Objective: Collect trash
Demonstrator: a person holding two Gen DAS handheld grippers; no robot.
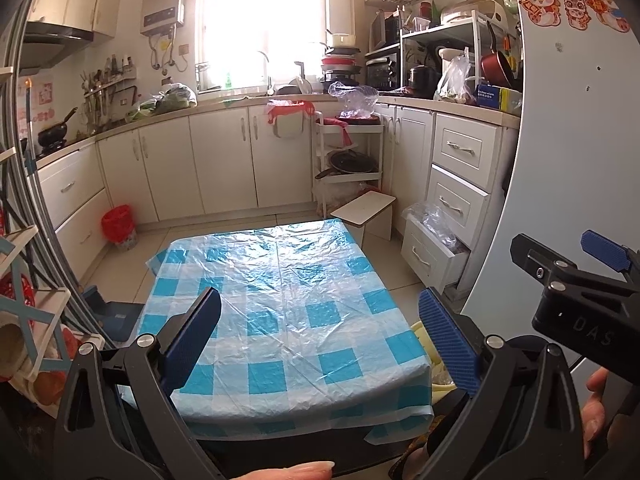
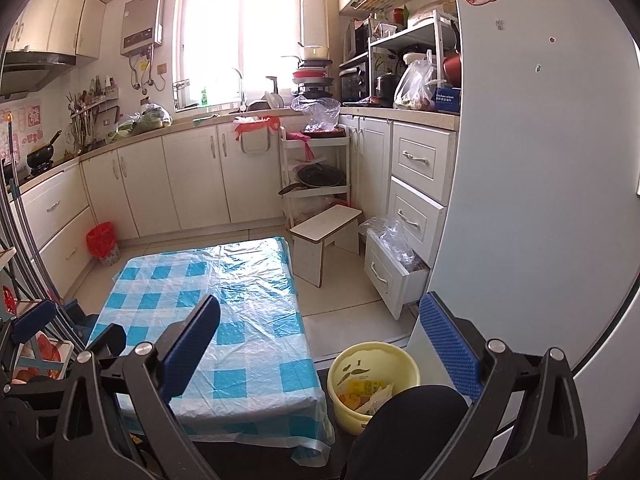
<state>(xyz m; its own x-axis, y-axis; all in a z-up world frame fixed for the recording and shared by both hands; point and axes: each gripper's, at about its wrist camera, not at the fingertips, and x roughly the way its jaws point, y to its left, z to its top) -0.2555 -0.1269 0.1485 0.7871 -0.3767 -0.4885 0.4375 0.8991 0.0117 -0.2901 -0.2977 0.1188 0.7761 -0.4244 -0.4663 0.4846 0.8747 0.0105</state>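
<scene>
A low table under a blue-and-white checked plastic sheet fills the middle of both views, its top bare. My left gripper hovers open over the table's near end, holding nothing. My right gripper is also open and holds nothing, hanging over the table's right edge. To the right of the table a yellow bin stands on the floor with wrappers and scraps inside. In the left wrist view only a sliver of the yellow bin shows, behind my right finger. The right gripper appears there at the far right.
A white stool stands past the table. A bottom drawer hangs open with a clear bag in it. A white fridge door bounds the right side. A red-lined small bin sits by the left cabinets. A dark rounded shape overlaps the yellow bin.
</scene>
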